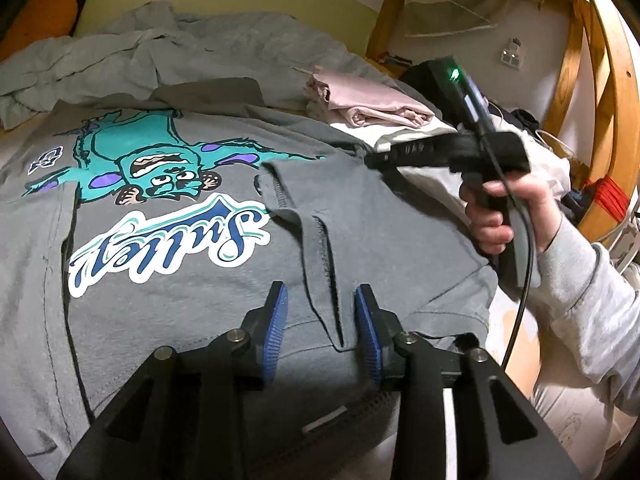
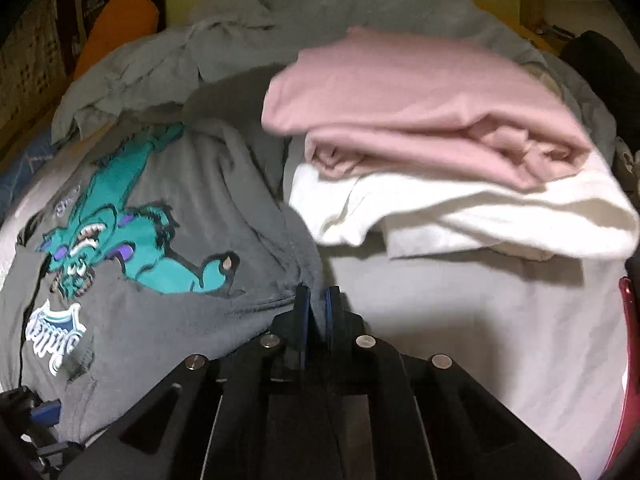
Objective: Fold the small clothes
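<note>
Folding the grey T-shirt [image 1: 192,288], spread across the bed and filling the left and centre of both views. Straddling a folded-over seam at lower centre with the left gripper [image 1: 321,300], jaws apart, not pinching. Nipping the shirt's right edge with the right gripper [image 2: 317,300], jaws nearly together on the cloth. Reading "Sulley" upside down under the teal monster print [image 1: 160,164]. Stacking pink folded clothes [image 2: 420,112] at upper right.

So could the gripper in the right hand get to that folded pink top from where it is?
Probably yes. The pink top lies on the white garment ahead of the right gripper, nothing between them, though its jaws are nearly closed around the grey shirt's edge.
</note>
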Demonstrator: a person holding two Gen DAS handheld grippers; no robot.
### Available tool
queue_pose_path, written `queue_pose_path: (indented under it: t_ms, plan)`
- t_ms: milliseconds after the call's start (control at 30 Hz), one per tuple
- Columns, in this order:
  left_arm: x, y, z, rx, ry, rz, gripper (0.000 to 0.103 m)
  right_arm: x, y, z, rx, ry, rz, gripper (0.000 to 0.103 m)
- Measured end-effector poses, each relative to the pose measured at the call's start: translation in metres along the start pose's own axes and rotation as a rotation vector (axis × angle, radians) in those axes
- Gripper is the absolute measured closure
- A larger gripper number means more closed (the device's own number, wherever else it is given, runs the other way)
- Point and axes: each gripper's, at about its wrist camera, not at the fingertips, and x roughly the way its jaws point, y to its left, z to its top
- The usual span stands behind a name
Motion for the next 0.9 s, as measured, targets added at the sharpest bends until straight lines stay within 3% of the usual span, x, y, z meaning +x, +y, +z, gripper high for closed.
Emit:
queue_pose_path:
  t_ms: [33,100,233,333,467,500,600,700,800,833,867,900]
  plan:
    - [-0.001,0.0,0.002,0.002,0.006,-0.011,0.058,-0.008,-0.001,-0.001,0.007,-0.017,-0.015,0.069]
    - [-0.009,-0.002,0.009,0.013,-0.003,-0.045,0.045,-0.03,0.0,-0.004,0.017,-0.062,0.001,0.058]
    - [-0.026,0.005,0.046,-0.033,-0.088,-0.098,0.034,-0.088,-0.014,-0.029,0.035,-0.102,0.07,0.055]
    - [-0.006,0.022,0.079,-0.107,-0.03,-0.089,0.035,-0.113,-0.023,-0.063,0.073,-0.117,0.069,0.055]
    - [0.039,0.052,0.103,-0.226,0.029,-0.067,0.052,-0.118,-0.038,-0.112,0.122,-0.048,0.082,0.055]
    - [0.05,0.057,0.105,-0.244,0.046,-0.064,0.053,-0.115,-0.041,-0.121,0.135,-0.016,0.097,0.055]
    - [0.07,0.062,0.103,-0.24,0.074,-0.027,0.061,-0.104,-0.041,-0.129,0.164,0.03,0.148,0.056]
    - [0.077,0.06,0.096,-0.25,0.098,-0.14,0.069,-0.1,-0.039,-0.126,0.148,0.037,0.114,0.07]
    - [0.081,0.055,0.094,-0.227,0.121,-0.135,0.073,-0.1,-0.043,-0.129,0.194,0.018,0.072,0.092]
    - [0.082,0.055,0.094,-0.234,0.125,-0.15,0.075,-0.101,-0.045,-0.13,0.21,0.013,0.073,0.092]
    - [0.083,0.054,0.094,-0.237,0.126,-0.16,0.078,-0.1,-0.046,-0.13,0.211,0.022,0.078,0.092]
    - [0.084,0.054,0.095,-0.231,0.129,-0.152,0.093,-0.099,-0.045,-0.13,0.211,0.027,0.076,0.093]
